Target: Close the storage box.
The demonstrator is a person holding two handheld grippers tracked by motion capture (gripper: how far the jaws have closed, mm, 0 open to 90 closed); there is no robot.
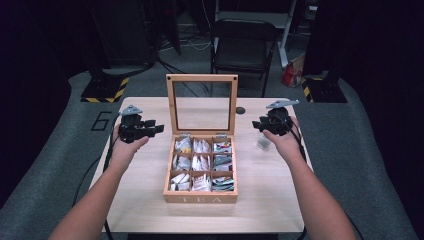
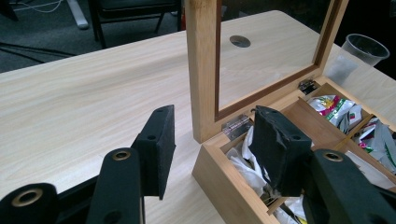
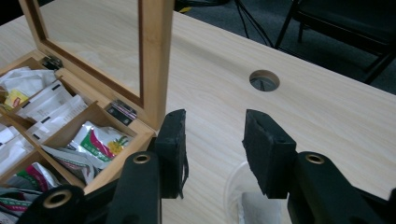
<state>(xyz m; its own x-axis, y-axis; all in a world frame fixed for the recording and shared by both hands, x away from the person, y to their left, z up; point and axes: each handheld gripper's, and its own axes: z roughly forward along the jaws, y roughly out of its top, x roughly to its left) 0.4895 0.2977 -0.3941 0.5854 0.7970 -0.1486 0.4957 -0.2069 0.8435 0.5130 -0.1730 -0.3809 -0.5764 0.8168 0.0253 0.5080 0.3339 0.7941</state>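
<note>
A wooden tea box (image 1: 200, 199) marked TEA stands mid-table with its glass lid (image 1: 202, 78) upright. Its compartments hold several tea bags (image 1: 200, 162). My left gripper (image 1: 150, 131) hovers at the box's left rear corner. Its jaws (image 2: 217, 149) are open, and the box corner (image 2: 210, 154) lies between them without the pads pressing on it. My right gripper (image 1: 260, 124) is open to the right of the box, just above a clear plastic cup (image 1: 263, 141). In the right gripper view that cup (image 3: 243, 196) sits below the spread jaws (image 3: 217, 149), and a pale sachet lies in it.
A round cable hole (image 1: 240, 110) is in the table behind the box, right of the lid. A black chair (image 1: 245, 47) stands beyond the table's far edge. Bare wood lies left of the box (image 1: 140, 190) and right of it (image 1: 270, 190).
</note>
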